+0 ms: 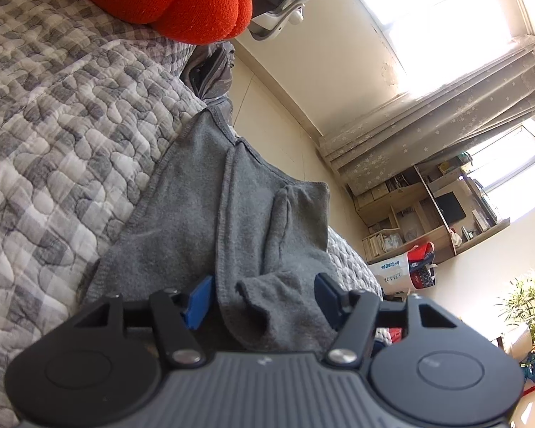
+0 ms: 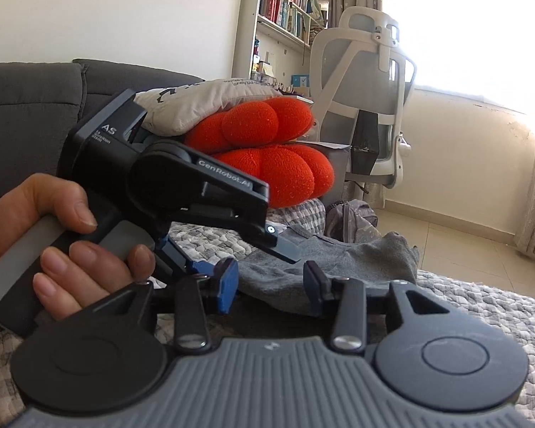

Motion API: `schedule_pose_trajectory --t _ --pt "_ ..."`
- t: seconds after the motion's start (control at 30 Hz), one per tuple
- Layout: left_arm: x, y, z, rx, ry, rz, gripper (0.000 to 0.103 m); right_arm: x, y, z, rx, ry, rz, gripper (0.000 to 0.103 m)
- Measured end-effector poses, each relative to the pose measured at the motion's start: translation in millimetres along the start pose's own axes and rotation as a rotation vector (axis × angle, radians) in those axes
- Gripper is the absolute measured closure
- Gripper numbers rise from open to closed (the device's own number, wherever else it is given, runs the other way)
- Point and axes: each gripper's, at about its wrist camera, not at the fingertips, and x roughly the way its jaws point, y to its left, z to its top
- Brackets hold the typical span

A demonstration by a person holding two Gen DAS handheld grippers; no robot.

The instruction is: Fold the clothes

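Grey garment (image 1: pixel 196 192) lies on a bed, over the grey-white checked quilt (image 1: pixel 46 114), w/ one edge near the side of the bed. It's partly folded: seams run lengthwise and a bunched flap sits up near the left tool (image 1: pixel 264 297).

Left tool: jaws partly open, blue pads either side of the bunched cloth. A fold of the garment sits between them, but pads don't look pressed on it – hard to be sure from this angle, prob. not gripped.

Right tool (image 2: pixel 271 283): jaws also partly open, nothing clamped; the garment (image 2: pixel 356 260) lies just beyond the tips, on the quilt (image 2: pixel 481 306).

In the right wrist view the left tool (image 2: pixel 278 246) reaches down to the garment from the left, held by the person's left hand (image 2: pixel 64 235) wrapped round the grey handle.

Behind: red knot cushion (image 2: pixel 274 157) w/ a light grey pillow (image 2: pixel 203 103) on top, dark grey sofa back (image 2: pixel 25 114), white office chair (image 2: pixel 371 100), bookshelf (image 2: pixel 289 3), curtain by a bright window (image 1: pixel 446 117).
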Motion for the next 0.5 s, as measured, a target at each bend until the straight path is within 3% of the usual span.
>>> schedule_pose_trajectory --t 0.17,0.3,0.33,0.37,0.4,0.5 --pt "3 -1 -1 0.028 0.012 0.044 0.064 -7 -28 -3 0.036 0.01 -0.104 0.049" --pt "6 -2 1 0.013 0.008 0.054 0.077 1 -31 -13 0.048 0.068 -0.077 0.051" --pt "7 -3 1 0.021 0.005 0.058 0.081 3 -26 -15 0.023 0.074 -0.083 0.057" --pt "6 -4 2 0.034 -0.004 0.068 0.082 7 -21 -16 -0.024 0.086 -0.115 0.076" --pt "5 -5 3 0.04 -0.013 0.073 0.083 11 -18 -16 -0.059 0.104 -0.148 0.089" --pt "-1 -5 9 0.03 -0.049 0.075 0.086 13 -18 -15 -0.077 0.112 -0.141 0.092"
